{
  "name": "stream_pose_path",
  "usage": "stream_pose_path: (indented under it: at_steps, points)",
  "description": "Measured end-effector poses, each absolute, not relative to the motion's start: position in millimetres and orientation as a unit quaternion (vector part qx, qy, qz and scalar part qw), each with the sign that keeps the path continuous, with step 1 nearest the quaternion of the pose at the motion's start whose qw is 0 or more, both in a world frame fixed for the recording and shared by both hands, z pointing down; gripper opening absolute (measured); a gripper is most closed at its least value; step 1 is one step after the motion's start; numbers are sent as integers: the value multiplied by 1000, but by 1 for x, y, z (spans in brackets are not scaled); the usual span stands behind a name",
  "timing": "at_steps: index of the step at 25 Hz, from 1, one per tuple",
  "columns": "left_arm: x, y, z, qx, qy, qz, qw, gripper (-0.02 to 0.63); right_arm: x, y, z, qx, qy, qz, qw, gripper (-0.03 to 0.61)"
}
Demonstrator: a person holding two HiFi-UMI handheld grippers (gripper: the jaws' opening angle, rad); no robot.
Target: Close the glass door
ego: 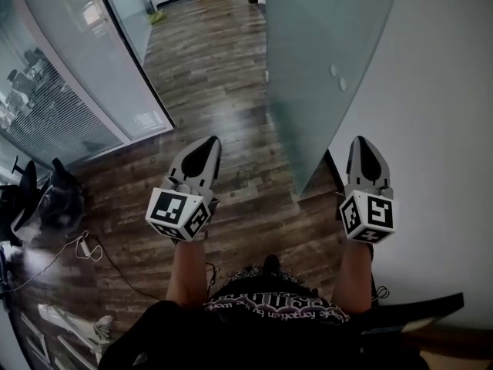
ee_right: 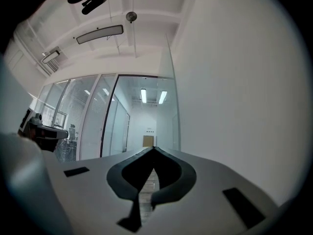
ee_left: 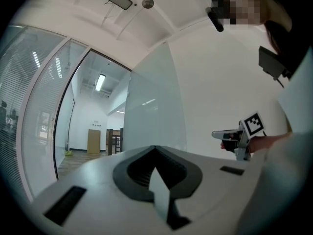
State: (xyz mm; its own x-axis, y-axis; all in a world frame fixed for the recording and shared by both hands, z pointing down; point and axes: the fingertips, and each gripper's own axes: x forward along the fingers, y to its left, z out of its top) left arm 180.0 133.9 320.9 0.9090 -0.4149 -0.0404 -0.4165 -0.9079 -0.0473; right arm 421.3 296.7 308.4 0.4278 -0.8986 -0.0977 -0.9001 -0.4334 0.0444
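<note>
While the left gripper (ego: 206, 145) hangs lower centre-left over the wooden floor (ego: 223, 75), jaws clenched on nothing, the glass door (ego: 320, 60) fills the upper middle beside the white wall (ego: 439, 129). The right gripper (ego: 363, 143), lower right, is likewise clenched empty.

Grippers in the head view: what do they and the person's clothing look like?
The left gripper and right gripper match: light grey tapering shells, dark teardrop recesses, each carrying a white cube of black square markers; forearms unsleeved, dark printed top.
</note>
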Motion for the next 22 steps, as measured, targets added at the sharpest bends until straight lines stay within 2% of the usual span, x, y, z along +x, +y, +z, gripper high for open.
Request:
stream_pose_path:
  at_steps: [15,19,22]
  points:
    - [231,50,318,-976,215,11,33,2,506,223,322,-862,506,36,7,3]
    - [236,28,318,-976,215,10,35,2,533,207,322,-868,494,34,27,9]
    - [233,13,319,-974,225,8,32,2,554,193,322,-871,491,22,25,84]
